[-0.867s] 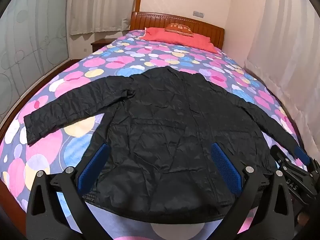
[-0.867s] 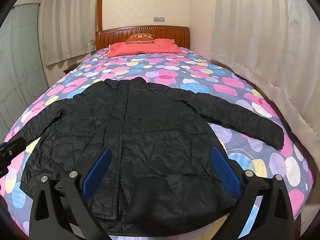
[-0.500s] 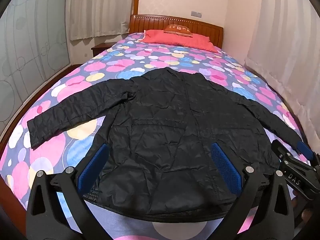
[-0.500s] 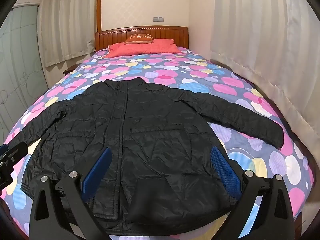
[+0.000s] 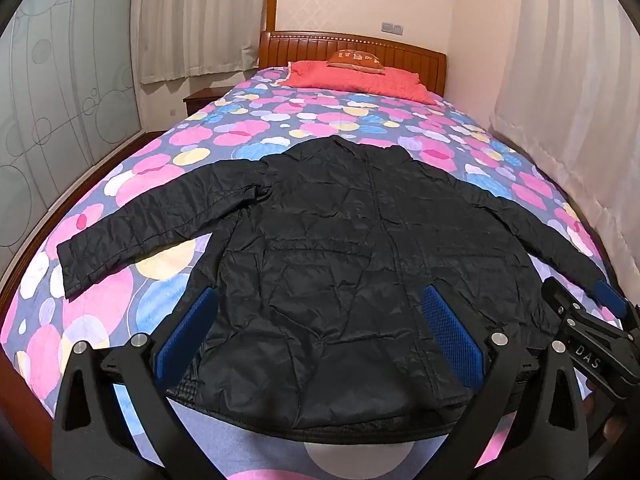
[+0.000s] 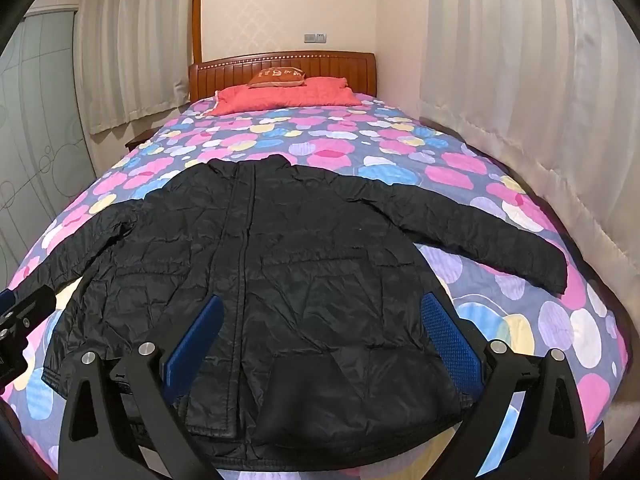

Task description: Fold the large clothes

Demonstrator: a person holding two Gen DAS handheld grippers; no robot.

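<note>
A black quilted jacket lies flat and face up on the bed, sleeves spread to both sides, hem toward me. My left gripper hovers above the hem, open, its blue pads wide apart with nothing between them. My right gripper hangs over the hem as well, open and empty. In the left wrist view the right gripper shows at the right edge near the sleeve cuff. The left gripper shows at the left edge of the right wrist view.
The bed has a pink and blue bubble-patterned cover, red pillows and a wooden headboard at the far end. Curtains hang close on the right. A nightstand and a glass wardrobe stand to the left.
Both cameras have risen or tilted slightly, so the jacket sits a little lower in each view. Both grippers remain open and the jacket has not moved.
</note>
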